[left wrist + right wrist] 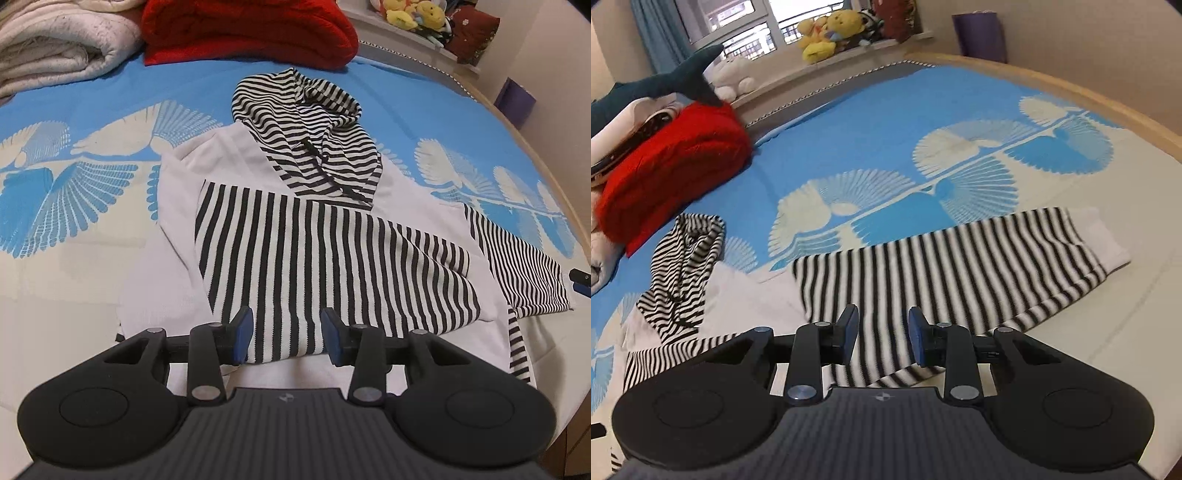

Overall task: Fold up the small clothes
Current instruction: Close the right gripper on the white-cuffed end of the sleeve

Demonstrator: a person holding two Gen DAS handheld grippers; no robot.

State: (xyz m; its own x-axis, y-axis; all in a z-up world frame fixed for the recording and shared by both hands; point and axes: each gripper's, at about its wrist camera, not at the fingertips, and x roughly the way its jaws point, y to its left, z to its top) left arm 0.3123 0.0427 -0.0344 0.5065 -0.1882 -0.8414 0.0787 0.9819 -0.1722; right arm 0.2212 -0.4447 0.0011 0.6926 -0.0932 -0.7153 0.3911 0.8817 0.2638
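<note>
A small white hoodie (177, 221) with black-and-white striped hood (295, 110) and sleeves lies flat on the bed. Its left sleeve (314, 251) is folded across the body. My left gripper (287, 336) is open, just above the folded sleeve's near end, holding nothing. In the right wrist view the other striped sleeve (960, 269) stretches out to the right with a white cuff (1104, 240). My right gripper (882, 334) is open over that sleeve's near part. The hood also shows in the right wrist view (683, 266). The right gripper's tip (580, 278) shows at the left view's right edge.
The bed has a blue-and-white fan-patterned cover (92, 184). A red blanket (251, 29) and a rolled white quilt (55, 44) lie at the head. Plush toys (827, 33) sit on the windowsill. A shark plush (665, 81) and a purple bin (979, 37) are nearby.
</note>
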